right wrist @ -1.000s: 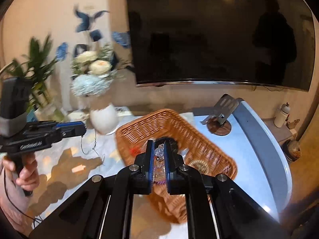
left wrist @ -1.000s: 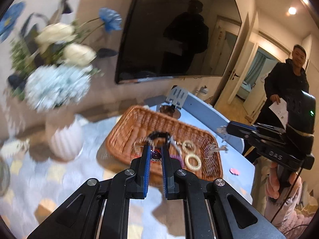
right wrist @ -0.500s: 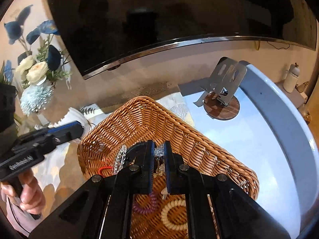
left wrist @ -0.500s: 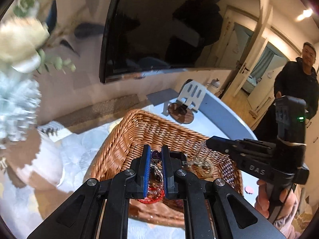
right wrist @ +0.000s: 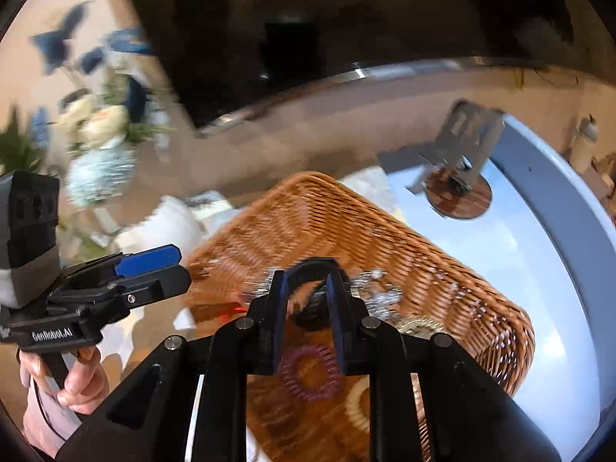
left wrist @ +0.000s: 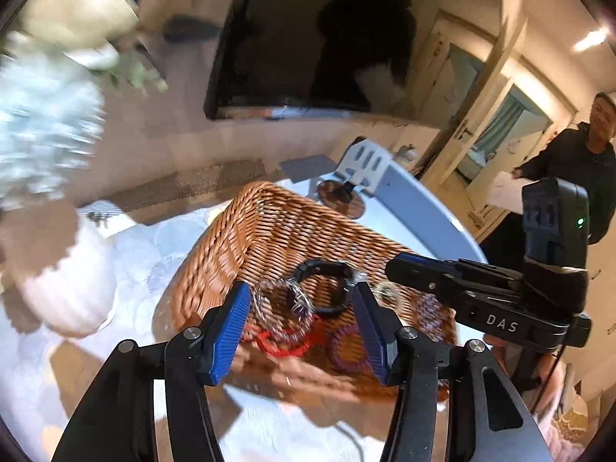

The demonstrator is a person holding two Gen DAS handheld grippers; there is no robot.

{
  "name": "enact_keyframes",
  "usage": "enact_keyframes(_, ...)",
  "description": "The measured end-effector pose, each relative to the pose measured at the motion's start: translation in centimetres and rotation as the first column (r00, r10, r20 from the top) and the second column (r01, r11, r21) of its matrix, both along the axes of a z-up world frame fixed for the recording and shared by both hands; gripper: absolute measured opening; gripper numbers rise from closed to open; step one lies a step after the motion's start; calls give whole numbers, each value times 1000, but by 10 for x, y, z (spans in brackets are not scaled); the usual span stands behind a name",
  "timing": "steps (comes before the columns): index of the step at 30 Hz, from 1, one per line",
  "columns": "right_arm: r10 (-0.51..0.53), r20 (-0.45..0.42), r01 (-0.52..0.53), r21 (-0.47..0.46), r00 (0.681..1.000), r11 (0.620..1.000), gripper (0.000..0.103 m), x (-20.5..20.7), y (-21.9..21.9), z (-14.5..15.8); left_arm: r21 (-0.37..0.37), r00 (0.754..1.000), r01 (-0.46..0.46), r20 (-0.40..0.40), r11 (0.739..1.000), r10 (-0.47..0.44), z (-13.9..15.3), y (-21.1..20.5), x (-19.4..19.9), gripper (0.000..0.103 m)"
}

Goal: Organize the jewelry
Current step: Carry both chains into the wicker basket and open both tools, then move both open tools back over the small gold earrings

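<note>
A wicker basket (left wrist: 269, 227) (right wrist: 346, 215) holds several pieces of jewelry: a black bangle (left wrist: 321, 265) (right wrist: 312, 265), a clear crystal bracelet (left wrist: 269, 300), a red cord bracelet (left wrist: 285, 342) and purple coil rings (left wrist: 348, 350) (right wrist: 312, 375). My left gripper (left wrist: 300, 308) is open wide above the basket's near side, empty; it also shows at the left of the right wrist view (right wrist: 154, 265). My right gripper (right wrist: 307, 296) is partly open above the basket, with the black bangle and a silvery chain (right wrist: 379, 296) just beyond its fingers; it shows at the right of the left wrist view (left wrist: 400, 265).
A white vase (left wrist: 65, 281) of pale and blue flowers (right wrist: 100, 123) stands left of the basket. A metal stand on a round wooden base (right wrist: 458, 188) sits behind it on the blue table (right wrist: 539, 269). A dark screen (right wrist: 308, 38) hangs behind. A person (left wrist: 577, 165) stands at the doorway.
Both grippers have opened over the basket; the left one now gapes wide, and the jewelry they held lies in the basket. Both views are blurred by motion.
</note>
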State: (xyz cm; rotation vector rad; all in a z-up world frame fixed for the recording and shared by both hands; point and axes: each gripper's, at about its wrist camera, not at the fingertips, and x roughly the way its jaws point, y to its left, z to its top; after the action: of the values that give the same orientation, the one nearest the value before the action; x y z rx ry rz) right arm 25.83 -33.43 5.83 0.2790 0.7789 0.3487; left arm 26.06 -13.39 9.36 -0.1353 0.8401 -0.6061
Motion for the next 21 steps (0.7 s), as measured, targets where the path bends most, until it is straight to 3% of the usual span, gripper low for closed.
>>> enact_keyframes(5,88,99,-86,-29,991,996,30,-46,39,29,-3,996,-22,84,1000,22,33,32,-48,57)
enact_keyframes(12,212,145,-213,-8,966,977,31,-86,99,43,-1,982,-123,142,992,122,61,97,-115,58)
enact_keyframes(21,301,156,-300,-32,941,953,31,-115,142,42,17,961,-215,184,976,209,62,158,-187,59)
